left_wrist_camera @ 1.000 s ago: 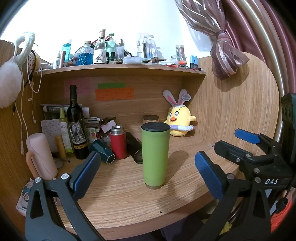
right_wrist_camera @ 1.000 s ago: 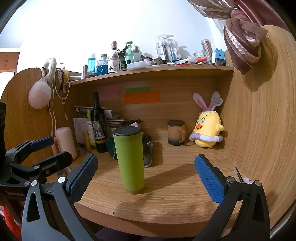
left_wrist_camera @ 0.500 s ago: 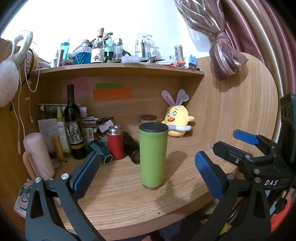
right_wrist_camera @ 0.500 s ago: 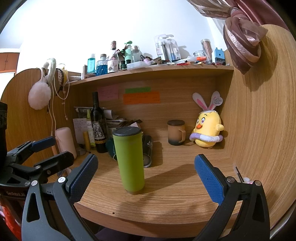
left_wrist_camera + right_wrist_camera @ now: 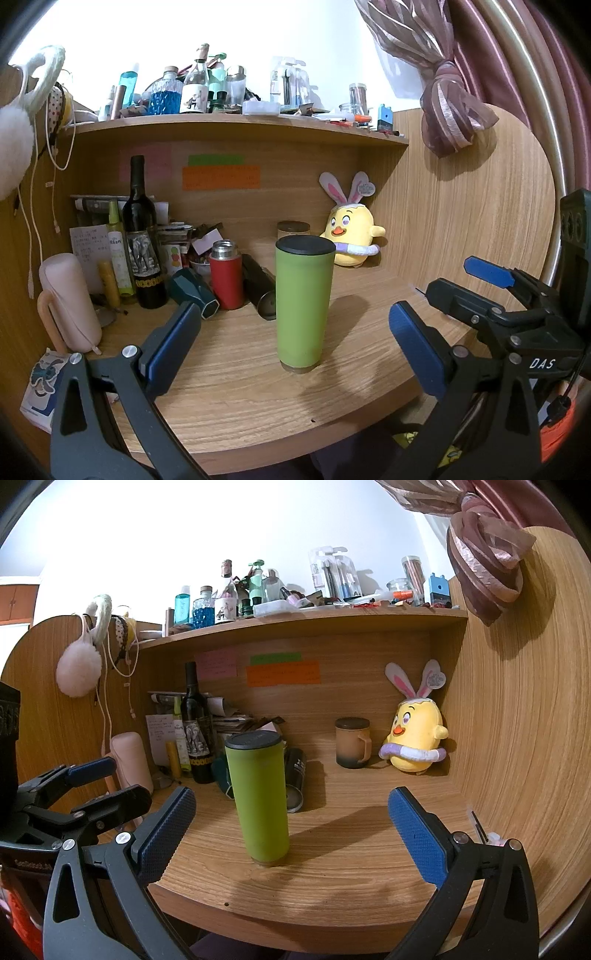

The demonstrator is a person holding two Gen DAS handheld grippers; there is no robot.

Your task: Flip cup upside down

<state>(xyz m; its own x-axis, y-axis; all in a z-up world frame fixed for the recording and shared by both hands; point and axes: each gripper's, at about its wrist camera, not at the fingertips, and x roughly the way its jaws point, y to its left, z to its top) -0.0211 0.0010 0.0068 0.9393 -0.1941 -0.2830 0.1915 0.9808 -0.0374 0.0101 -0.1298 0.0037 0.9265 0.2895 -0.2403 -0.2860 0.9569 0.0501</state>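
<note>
Your left hand-held gripper (image 5: 291,341) hangs spread wide at the near edge of the surface (image 5: 236,402), its blue pads on either side of the green cup (image 5: 303,304) but well short of it, touching nothing. Your right hand-held gripper (image 5: 291,821) is spread just as wide and empty, with the cup left of its centre line.

The cup stands upright near the front of the surface, dark lid (image 5: 305,245) on top, apart from everything else. It is tall and narrow, so a pad that arrives off-centre or high could, I think, tip it before you close. A smooth wall may also slip as you rotate it. Turning it will swing its length through an arc; the black tumbler (image 5: 260,286) lying on its side and the red flask (image 5: 226,275) sit just behind and could be knocked.

You cannot tell what the cup holds, since the lid hides the inside; if liquid is there and the lid is loose, inverting may spill. The brown mug (image 5: 352,742) at the back is lidded too.
</note>
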